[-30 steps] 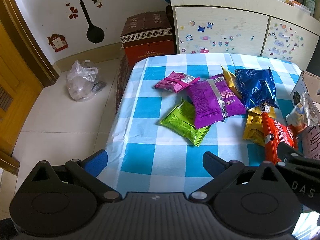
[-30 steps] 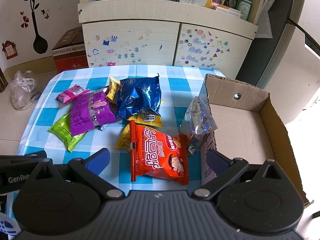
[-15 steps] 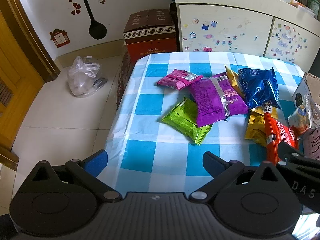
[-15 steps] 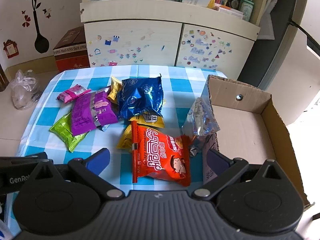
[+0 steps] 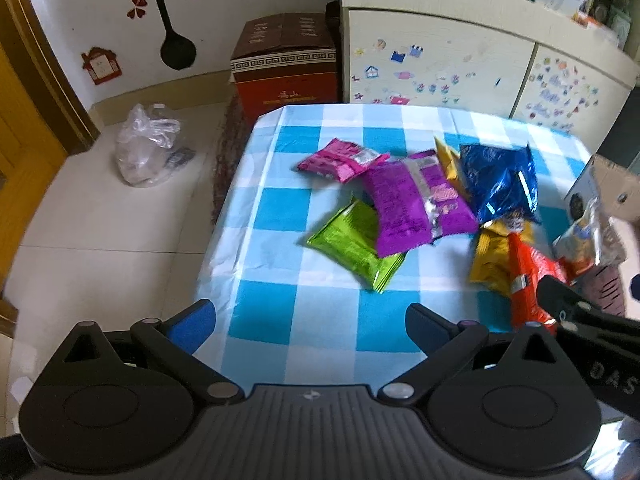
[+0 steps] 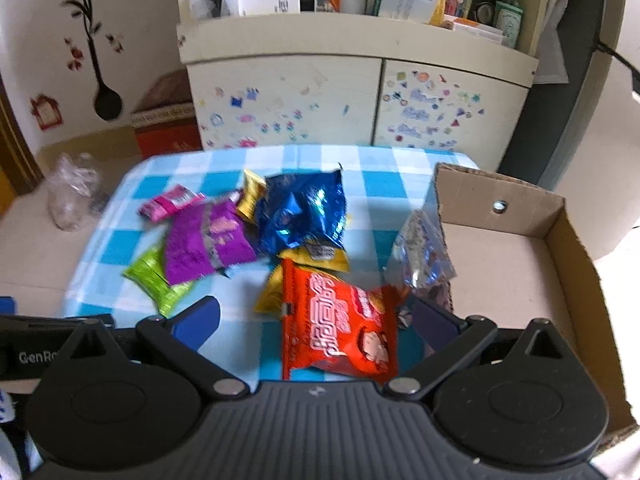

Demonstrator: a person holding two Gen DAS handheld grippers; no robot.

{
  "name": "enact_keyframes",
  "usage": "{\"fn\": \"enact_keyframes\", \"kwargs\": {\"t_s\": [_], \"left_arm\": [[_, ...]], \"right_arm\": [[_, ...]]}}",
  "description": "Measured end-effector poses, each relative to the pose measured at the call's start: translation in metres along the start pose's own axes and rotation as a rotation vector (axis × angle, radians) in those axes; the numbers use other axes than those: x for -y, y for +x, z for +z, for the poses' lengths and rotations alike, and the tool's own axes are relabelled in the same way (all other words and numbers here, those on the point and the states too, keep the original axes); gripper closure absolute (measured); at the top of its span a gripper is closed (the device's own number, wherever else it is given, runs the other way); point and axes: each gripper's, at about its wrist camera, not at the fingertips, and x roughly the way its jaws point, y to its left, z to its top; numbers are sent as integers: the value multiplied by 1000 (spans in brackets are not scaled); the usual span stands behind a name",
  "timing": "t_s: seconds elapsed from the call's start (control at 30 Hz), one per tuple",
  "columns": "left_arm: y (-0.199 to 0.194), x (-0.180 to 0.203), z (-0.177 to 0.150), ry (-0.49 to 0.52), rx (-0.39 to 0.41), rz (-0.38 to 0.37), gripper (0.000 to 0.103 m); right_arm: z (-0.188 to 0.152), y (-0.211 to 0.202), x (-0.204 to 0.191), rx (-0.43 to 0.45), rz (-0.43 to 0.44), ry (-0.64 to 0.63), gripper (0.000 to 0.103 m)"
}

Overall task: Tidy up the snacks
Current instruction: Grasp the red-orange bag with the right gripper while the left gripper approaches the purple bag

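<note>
Several snack packets lie on the blue checked table: pink, purple, green, blue, yellow and a red packet. A clear packet leans on the open cardboard box at the right. My left gripper is open and empty above the table's near edge. My right gripper is open, with the red packet between its fingers; no contact shows.
A cream cabinet with stickers stands behind the table, its shelf cluttered. A red-brown carton and a clear plastic bag sit on the floor at the left. The table's left edge drops to the tiled floor.
Both grippers have moved forward over the table. The red packet now sits between the right gripper's fingers. The packets have not moved.
</note>
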Motion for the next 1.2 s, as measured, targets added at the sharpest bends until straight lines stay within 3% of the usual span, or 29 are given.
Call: {"fn": "enact_keyframes", "kwargs": {"t_s": [0.23,0.37,0.5,0.57,0.77,1.2], "left_arm": [[-9,-19,48,3,26,-47,0],[0,-38,64,-75,47,-98,0],[20,-54,60,-197,2,-170,0],[26,-52,60,-211,-11,-197,0],[37,-36,63,-192,4,-202,0],[75,0,77,-210,-42,-284,0]], "right_arm": [[12,-21,31,95,130,81,1],[13,-21,45,109,191,141,1],[5,-16,45,98,228,126,4],[0,-11,40,81,241,98,9],[-12,13,27,12,258,56,25],[-15,57,16,-29,167,49,28]]}}
